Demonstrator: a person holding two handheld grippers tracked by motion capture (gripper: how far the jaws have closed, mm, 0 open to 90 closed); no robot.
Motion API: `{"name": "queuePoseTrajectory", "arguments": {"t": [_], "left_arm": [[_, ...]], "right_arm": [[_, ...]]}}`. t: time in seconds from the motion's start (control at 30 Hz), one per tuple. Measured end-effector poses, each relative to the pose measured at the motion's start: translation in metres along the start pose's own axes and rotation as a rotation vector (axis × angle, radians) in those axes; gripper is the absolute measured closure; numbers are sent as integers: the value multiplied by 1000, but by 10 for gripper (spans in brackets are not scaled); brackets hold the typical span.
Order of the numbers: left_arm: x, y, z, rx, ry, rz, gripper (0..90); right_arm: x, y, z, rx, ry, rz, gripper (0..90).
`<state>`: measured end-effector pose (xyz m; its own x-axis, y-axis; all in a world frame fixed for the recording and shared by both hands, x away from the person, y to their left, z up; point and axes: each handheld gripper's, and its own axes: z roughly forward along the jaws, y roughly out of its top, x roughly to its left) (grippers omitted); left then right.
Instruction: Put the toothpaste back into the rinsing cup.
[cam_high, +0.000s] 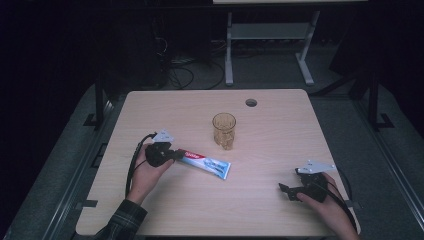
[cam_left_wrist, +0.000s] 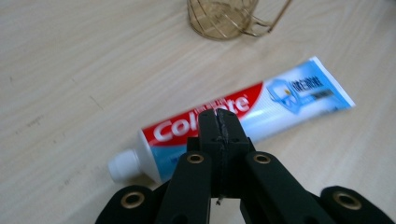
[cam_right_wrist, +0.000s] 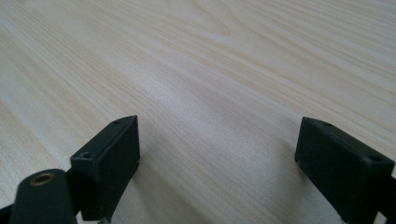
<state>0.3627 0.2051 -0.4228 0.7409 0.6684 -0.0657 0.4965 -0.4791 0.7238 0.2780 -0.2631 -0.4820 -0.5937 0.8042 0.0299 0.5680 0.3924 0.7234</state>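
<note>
- Worktop (cam_high: 280, 210): pale wood-grain laminate, flat and smooth; a tube would likely slide on it.
- Glass (cam_high: 223, 130): amber, ribbed, upright just behind the tube; judged fragile.
- Toothpaste tube (cam_high: 210, 163): lies flat near the worktop's centre-left, cap toward the left tool. Soft glossy plastic, light, likely slippery; best gripped near the stiff shoulder by the white cap (cam_left_wrist: 122, 165).
- Left tool (cam_left_wrist: 219, 122): jaws together, over the tube's red end, clamping nothing.
- Right tool (cam_right_wrist: 217, 154): jaws apart, over bare worktop, well away.
</note>
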Motion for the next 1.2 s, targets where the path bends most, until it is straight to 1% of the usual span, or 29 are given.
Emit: {"name": "queuePoseTrajectory", "arguments": {"t": [0.03, 0.07, 0.13, 0.2, 0.23, 0.27, 0.3, 0.33, 0.37, 0.4, 0.43, 0.47, 0.5, 0.53, 0.6, 0.67, 0.87, 1.03, 1.13, 1.17, 1.2], "left_arm": [[2, 2, 2, -3, -2, -3, 900], [4, 4, 3, 4, 1, 3, 900], [5, 5, 5, 4, 3, 3, 900], [10, 10, 8, -12, 4, -4, 900], [12, 11, 10, -6, 2, -13, 900], [12, 11, 10, -6, 2, -13, 900], [16, 13, 14, 11, 14, -2, 900], [18, 14, 16, 8, 12, -9, 900], [20, 15, 18, 12, 13, -6, 900], [22, 16, 19, 18, 23, 1, 900], [23, 16, 22, 17, 24, -5, 900], [25, 17, 25, 27, 19, -7, 900], [27, 17, 28, 34, 25, -7, 900], [27, 17, 28, 34, 25, -7, 900], [31, 17, 34, 48, 22, -12, 900], [32, 16, 37, 58, 30, -8, 900], [33, 13, 42, 87, 31, -2, 900], [33, 11, 40, 93, 28, -1, 900], [33, 10, 39, 104, 30, 2, 900], [32, 8, 38, 122, 34, 9, 900], [32, 8, 38, 122, 34, 9, 900]], "right_arm": [[0, 0, 0, 0, 0, 0, 133], [0, 0, 0, 0, 0, -1, 133], [0, 0, 0, 0, 0, 0, 132], [0, 0, 0, 0, 0, 0, 133], [0, 0, 0, 0, 1, -1, 133], [0, 0, 0, 0, 1, -1, 133], [0, 0, 0, 0, 1, -1, 133], [0, 0, 0, 0, 1, -1, 133], [0, 0, 0, 0, 1, -2, 133], [0, 0, 0, 0, 1, -2, 133], [0, 0, 0, 0, 1, -1, 133], [0, 0, 0, 0, 1, -2, 133], [0, 0, 0, 0, 1, -2, 133], [0, 0, 0, 0, 1, -2, 133], [0, 0, 0, 0, 1, -2, 133], [0, 0, 0, 0, 1, -2, 133], [0, 0, 0, 0, 2, -2, 133], [0, 0, 0, 0, 2, -2, 133], [-1, 0, 0, 0, 3, -2, 133], [-1, 0, 0, 0, 3, -2, 133], [-1, 0, 0, 0, 3, -2, 133]]}}
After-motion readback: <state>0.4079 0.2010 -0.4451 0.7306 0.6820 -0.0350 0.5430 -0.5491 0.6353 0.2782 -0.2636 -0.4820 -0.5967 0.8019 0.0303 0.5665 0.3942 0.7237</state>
